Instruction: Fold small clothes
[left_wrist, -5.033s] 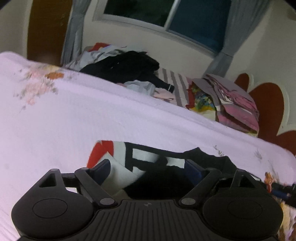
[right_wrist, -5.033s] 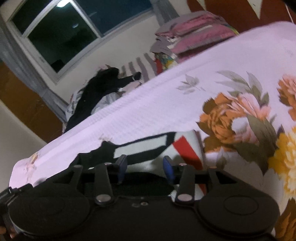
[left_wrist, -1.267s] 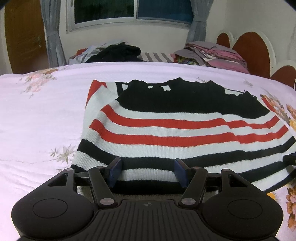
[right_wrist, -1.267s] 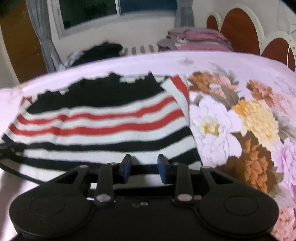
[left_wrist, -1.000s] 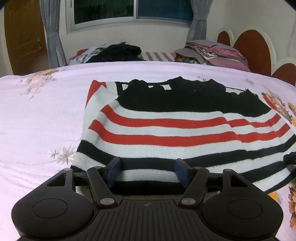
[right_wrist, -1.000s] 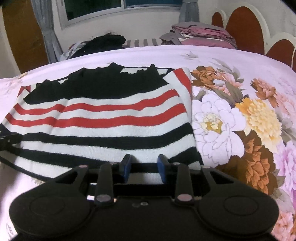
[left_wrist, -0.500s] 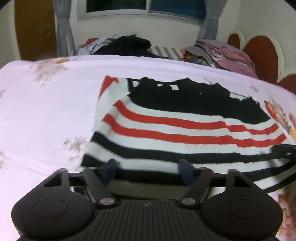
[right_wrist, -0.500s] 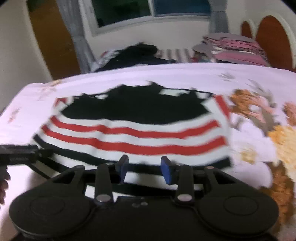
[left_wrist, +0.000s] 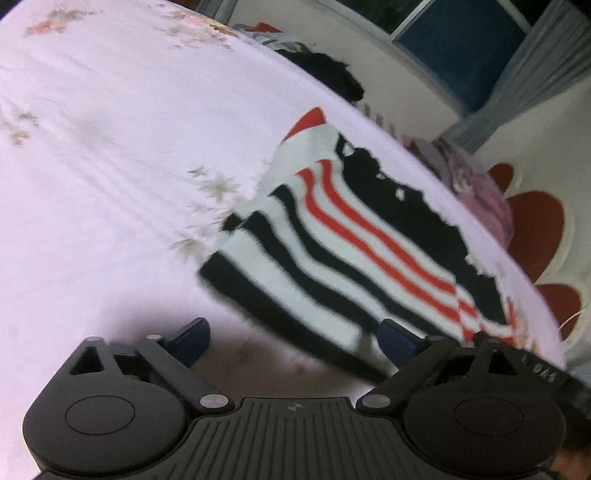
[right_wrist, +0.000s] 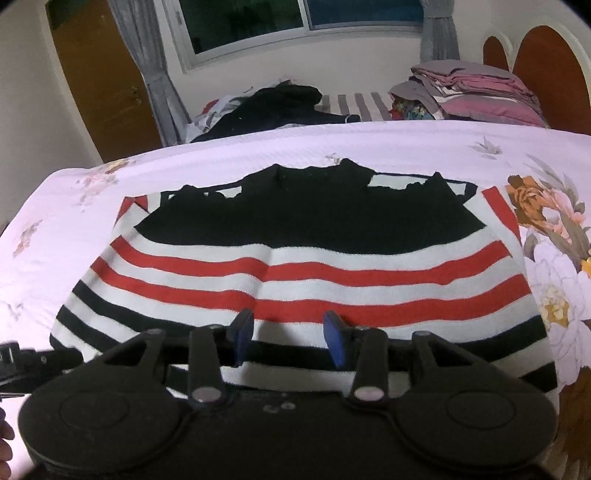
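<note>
A striped sweater (right_wrist: 303, 266) in black, white and red lies flat on the pale floral bed sheet (right_wrist: 258, 151), black top part at the far side. My right gripper (right_wrist: 288, 338) hovers over the middle of its lower stripes. Its jaws are opening, a modest gap apart, and nothing is pinched between them. In the left wrist view the sweater (left_wrist: 354, 251) lies tilted up to the right. My left gripper (left_wrist: 293, 341) is off its lower left corner, jaws opening very wide over bare sheet, with the hem edge just inside the right fingertip (left_wrist: 399, 343).
A heap of dark clothes (right_wrist: 273, 103) and a stack of folded pink and grey linens (right_wrist: 476, 92) sit at the far side of the bed. A brown headboard (right_wrist: 554, 74) stands at right, a door (right_wrist: 99, 81) at left. The left gripper's body (right_wrist: 22, 362) shows at the left edge.
The left gripper has rolled, slid left off the sweater's hem and spread its jaws much wider. The right gripper has moved left to the sweater's middle, its jaws slightly wider.
</note>
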